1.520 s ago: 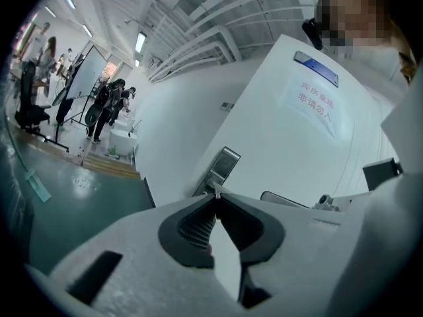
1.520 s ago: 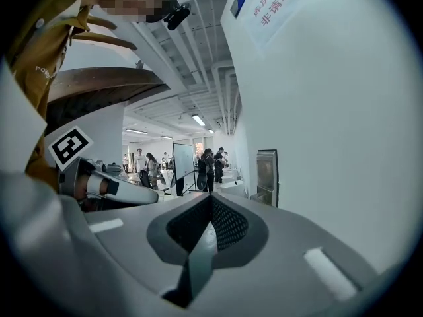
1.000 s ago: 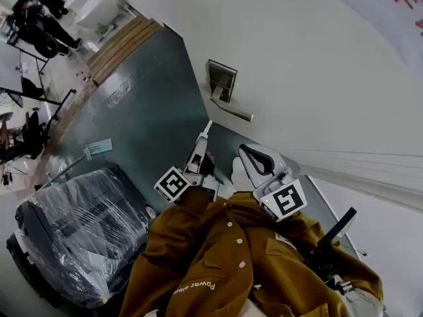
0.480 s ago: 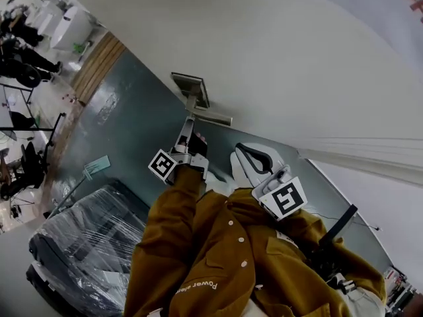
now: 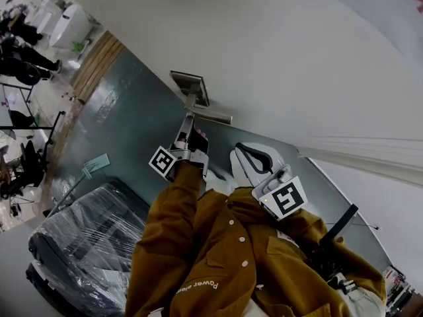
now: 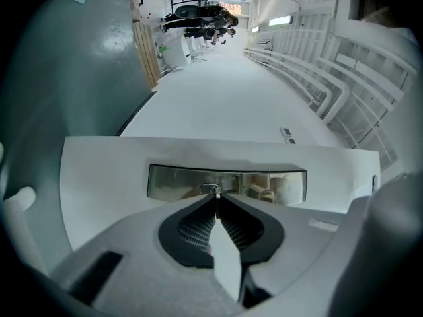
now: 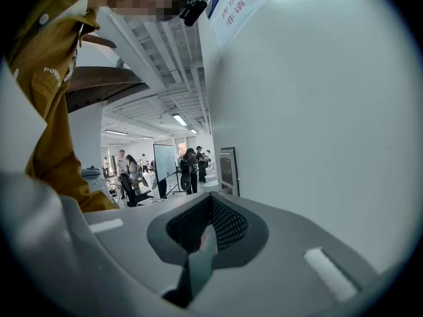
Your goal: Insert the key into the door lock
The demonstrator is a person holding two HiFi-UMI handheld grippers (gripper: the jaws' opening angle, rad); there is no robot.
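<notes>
"Right at the left claw's (image 6: 216, 207) tips sits the keyhole (image 6: 211, 189) in the lock plate (image 6: 172, 182). Are we in?"

"We can't tell. We hold the key (image 6: 215, 197) pinched tight, tip at the slot, so we judge this the insertion step. Next we'd push straight, blade aligned. Our right claw (image 7: 209, 207) waits alongside, closed on nothing."

The key (image 6: 215, 195) is mostly buried between the left tool's (image 6: 216, 202) pads; whether its tip has entered the keyhole (image 6: 211, 190) is too small to tell.
</notes>
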